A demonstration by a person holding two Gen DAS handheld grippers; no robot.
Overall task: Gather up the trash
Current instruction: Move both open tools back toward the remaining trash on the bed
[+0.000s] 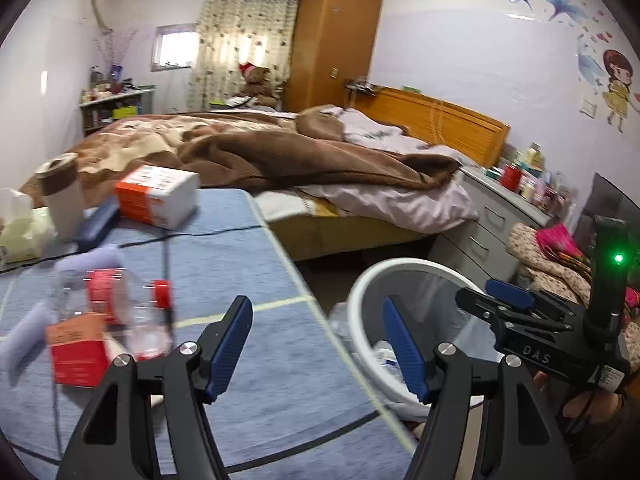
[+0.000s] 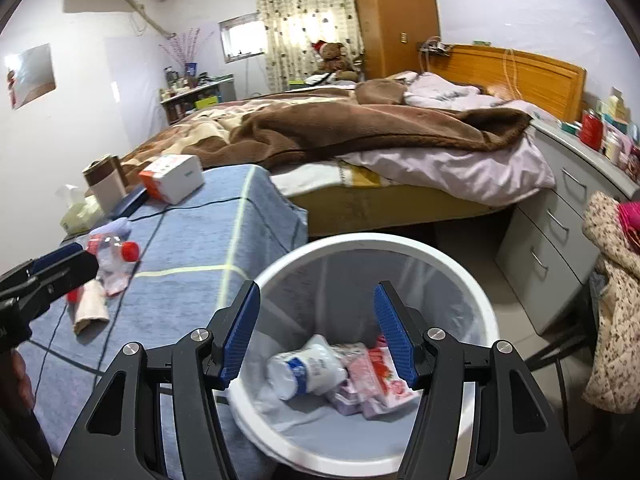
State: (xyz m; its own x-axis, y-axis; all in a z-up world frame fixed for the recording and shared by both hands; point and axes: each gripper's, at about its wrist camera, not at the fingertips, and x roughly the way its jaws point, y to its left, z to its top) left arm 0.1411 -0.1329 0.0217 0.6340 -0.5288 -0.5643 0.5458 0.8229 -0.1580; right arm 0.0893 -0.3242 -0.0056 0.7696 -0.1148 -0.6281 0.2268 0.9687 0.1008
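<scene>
My right gripper (image 2: 318, 332) hangs open above a white trash bin (image 2: 380, 240) beside the table, with nothing between its fingers. In the bin lie a white bottle with a blue label (image 2: 308, 368), a pink wrapper (image 2: 384, 376) and a purple packet (image 2: 352, 396). My left gripper (image 1: 320, 344) is open and empty over the table's right edge, with the bin (image 1: 360, 292) just to its right. Left of it on the blue cloth lie a clear bottle with a red cap (image 1: 120, 308), a red box (image 1: 76, 352) and purple tissue (image 1: 24, 336). The right gripper (image 1: 516, 308) shows beyond the bin.
Further back on the blue-clothed table (image 1: 240, 360) stand an orange and white box (image 1: 156, 196), a white cup with a brown band (image 1: 60, 196) and a tissue pack (image 1: 20, 232). A black cable (image 1: 200, 234) crosses the cloth. A bed (image 1: 320, 160), grey drawers (image 2: 560, 232) and piled clothes (image 2: 616, 300) surround the bin.
</scene>
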